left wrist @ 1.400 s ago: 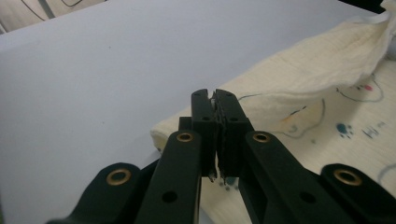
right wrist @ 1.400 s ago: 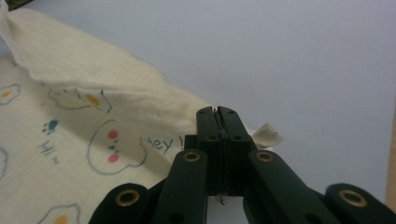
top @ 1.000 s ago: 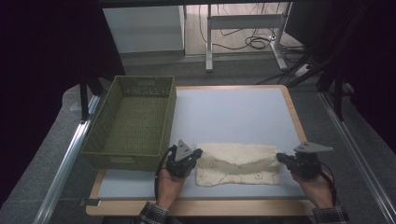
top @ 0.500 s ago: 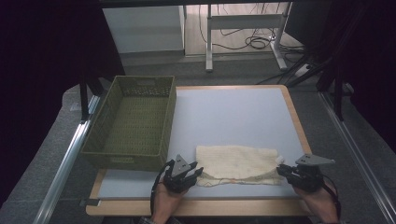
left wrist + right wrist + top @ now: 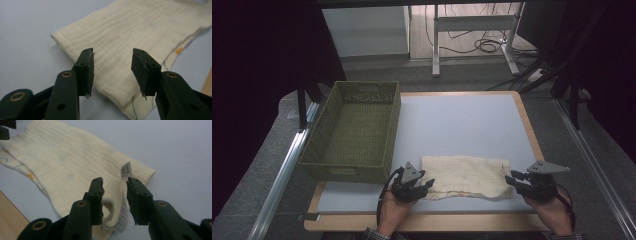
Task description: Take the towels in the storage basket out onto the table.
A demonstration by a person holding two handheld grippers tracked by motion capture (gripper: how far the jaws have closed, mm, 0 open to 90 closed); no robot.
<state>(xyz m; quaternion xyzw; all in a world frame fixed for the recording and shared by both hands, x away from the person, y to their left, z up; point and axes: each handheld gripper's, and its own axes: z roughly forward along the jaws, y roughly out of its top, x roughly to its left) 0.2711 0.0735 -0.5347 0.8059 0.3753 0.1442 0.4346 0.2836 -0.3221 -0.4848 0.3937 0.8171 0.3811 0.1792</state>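
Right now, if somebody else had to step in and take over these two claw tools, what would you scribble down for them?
Left gripper: jaws have just been opening, nothing pinched; the cream cloth lies beyond the tips.
Right gripper: jaws also just opening; the cloth's corner and its white tag sit loosely between them, apparently not clamped.
Cloth: folded into a long strip, flat at the near edge of the white table.
Green basket: at the left, nothing inside.
Done: cloth folded and let go.
Left, probably: another fold, then into the basket.

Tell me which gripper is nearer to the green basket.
Left. The left gripper sits just below the basket's near right corner; the right gripper is across the cloth, far from it.
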